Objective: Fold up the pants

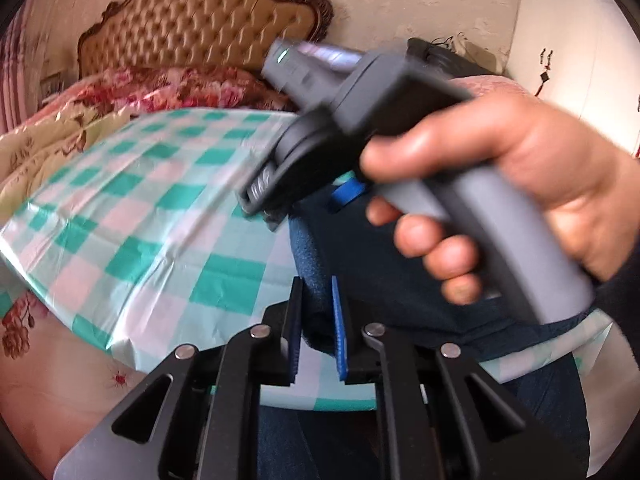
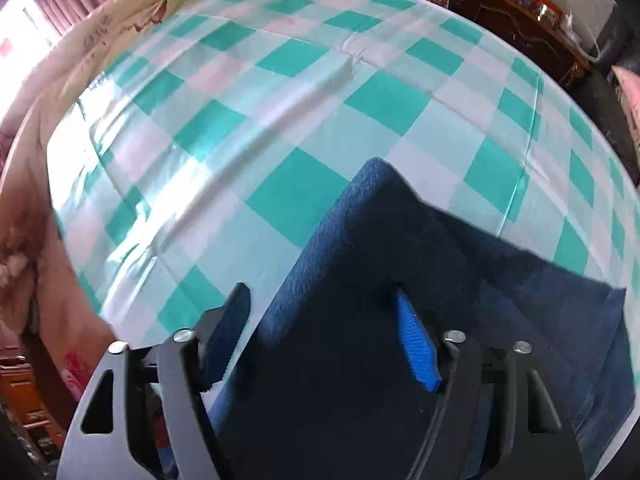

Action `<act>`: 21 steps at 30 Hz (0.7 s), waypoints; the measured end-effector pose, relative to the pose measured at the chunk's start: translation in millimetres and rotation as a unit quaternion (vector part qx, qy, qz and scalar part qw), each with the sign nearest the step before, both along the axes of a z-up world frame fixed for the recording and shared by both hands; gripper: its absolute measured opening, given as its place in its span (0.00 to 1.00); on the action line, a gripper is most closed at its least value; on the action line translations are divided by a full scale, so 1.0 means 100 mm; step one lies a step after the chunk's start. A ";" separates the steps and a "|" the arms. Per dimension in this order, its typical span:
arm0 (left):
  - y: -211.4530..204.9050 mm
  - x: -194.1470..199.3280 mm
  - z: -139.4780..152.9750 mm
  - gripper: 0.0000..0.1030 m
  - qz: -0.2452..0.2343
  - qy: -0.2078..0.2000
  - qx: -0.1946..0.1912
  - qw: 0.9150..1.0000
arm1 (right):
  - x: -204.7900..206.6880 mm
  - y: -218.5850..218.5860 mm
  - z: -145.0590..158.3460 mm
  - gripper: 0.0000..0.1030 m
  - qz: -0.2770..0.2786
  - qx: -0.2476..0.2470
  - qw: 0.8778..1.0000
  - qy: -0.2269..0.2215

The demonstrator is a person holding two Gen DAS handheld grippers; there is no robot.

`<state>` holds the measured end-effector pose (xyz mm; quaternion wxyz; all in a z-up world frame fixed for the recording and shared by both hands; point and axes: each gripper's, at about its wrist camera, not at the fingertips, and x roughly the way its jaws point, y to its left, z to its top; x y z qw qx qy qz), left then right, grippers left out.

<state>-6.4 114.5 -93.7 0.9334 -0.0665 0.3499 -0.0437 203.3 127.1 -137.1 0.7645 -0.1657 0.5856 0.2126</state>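
The left wrist camera looks slantwise down along its fingers, close over the checked cloth (image 1: 132, 204), facing the tufted headboard (image 1: 200, 20) beyond it. The right wrist camera looks steeply down on the checked cloth (image 2: 280, 92) from close above. Both views share that cloth and the dark blue pants (image 1: 328, 248) (image 2: 360, 260) on it.

The pants (image 2: 360, 280) lie on the near part of the cloth-covered worktop (image 2: 280, 100), one folded corner reaching toward its middle. In the left wrist view, a bed (image 1: 60, 140) lies beyond the worktop's far edge, with its headboard (image 1: 200, 20) against the wall behind.
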 end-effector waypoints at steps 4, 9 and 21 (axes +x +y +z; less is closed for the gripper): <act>0.18 0.03 -0.05 0.30 0.030 0.010 -0.093 0.995 | 0.01 -0.12 0.04 0.18 -0.009 0.019 1.000 -0.009; 0.17 0.05 -0.20 0.48 0.048 0.039 -0.158 0.985 | 0.03 -0.24 0.12 0.15 -0.024 0.053 0.998 -0.009; -1.20 -0.09 0.84 0.12 -0.020 -0.111 0.035 0.993 | 0.02 -1.88 1.44 0.13 -0.082 0.249 0.964 -0.043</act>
